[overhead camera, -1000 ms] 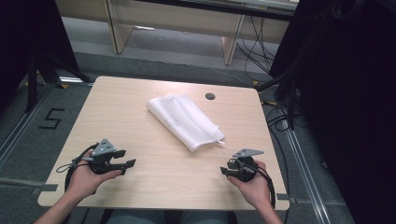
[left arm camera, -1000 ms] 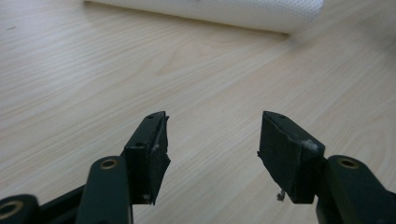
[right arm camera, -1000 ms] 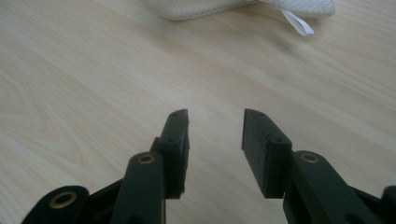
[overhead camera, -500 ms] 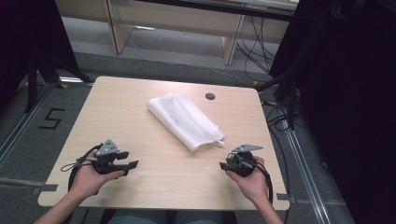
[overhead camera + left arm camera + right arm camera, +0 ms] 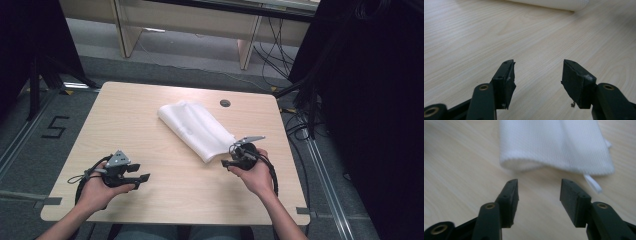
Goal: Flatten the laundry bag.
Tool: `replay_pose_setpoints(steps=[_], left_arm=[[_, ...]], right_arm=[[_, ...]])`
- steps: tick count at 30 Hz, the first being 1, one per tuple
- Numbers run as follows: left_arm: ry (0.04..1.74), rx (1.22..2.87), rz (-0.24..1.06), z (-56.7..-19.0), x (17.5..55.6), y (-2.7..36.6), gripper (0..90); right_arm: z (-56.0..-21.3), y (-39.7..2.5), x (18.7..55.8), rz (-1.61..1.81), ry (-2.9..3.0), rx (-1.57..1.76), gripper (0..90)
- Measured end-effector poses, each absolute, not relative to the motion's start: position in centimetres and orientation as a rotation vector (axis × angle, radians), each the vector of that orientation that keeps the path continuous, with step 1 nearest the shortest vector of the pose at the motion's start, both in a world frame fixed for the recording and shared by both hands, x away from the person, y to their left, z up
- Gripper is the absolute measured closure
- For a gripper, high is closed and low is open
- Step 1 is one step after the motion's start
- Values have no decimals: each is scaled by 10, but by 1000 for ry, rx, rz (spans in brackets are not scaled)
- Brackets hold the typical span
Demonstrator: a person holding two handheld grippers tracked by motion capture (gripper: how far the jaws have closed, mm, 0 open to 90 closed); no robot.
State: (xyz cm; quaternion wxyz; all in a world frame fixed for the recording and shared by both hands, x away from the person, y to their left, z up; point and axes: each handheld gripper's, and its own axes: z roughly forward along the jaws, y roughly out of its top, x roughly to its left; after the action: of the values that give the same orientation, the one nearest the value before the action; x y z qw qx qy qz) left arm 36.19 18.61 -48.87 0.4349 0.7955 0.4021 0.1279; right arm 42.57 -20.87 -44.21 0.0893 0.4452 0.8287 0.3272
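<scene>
A folded white cloth [image 5: 196, 129] lies slantwise on the middle of the light wooden table [image 5: 130, 115]. My right gripper [image 5: 226, 161] is held low at the cloth's near end, open and holding nothing. In the right gripper view the cloth's folded edge [image 5: 554, 145] lies just beyond the open right gripper [image 5: 539, 192], and a small white loop tag [image 5: 592, 183] sticks out near the right jaw. My left gripper [image 5: 140, 175] rests near the front left of the table, open and well apart from the cloth. Bare wood shows between the jaws of the left gripper [image 5: 537, 75], with the cloth [image 5: 554, 3] far ahead.
A round cable hole [image 5: 225, 103] sits in the table behind the cloth. A floor mark "5" [image 5: 54, 128] lies to the left. Cables and dark equipment [image 5: 360, 100] stand close to the table's right side. Wooden furniture legs [image 5: 246, 52] stand beyond the far edge.
My right gripper has moved forward and left, up to the near end of the cloth. The left gripper has barely shifted. The cloth has not moved.
</scene>
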Motion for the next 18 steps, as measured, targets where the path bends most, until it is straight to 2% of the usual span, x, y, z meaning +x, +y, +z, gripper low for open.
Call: replay_pose_setpoints(steps=[7,14,18], left_arm=[[992,1970,318,-488,362,184,429],[992,1993,305,-489,363,187,426],[991,1976,310,-490,363,185,425]], right_arm=[[-433,-157,450,1014,2483,1245,402],[-450,-112,464,854,2538,1180,376],[-460,-104,473,758,2509,1136,374]])
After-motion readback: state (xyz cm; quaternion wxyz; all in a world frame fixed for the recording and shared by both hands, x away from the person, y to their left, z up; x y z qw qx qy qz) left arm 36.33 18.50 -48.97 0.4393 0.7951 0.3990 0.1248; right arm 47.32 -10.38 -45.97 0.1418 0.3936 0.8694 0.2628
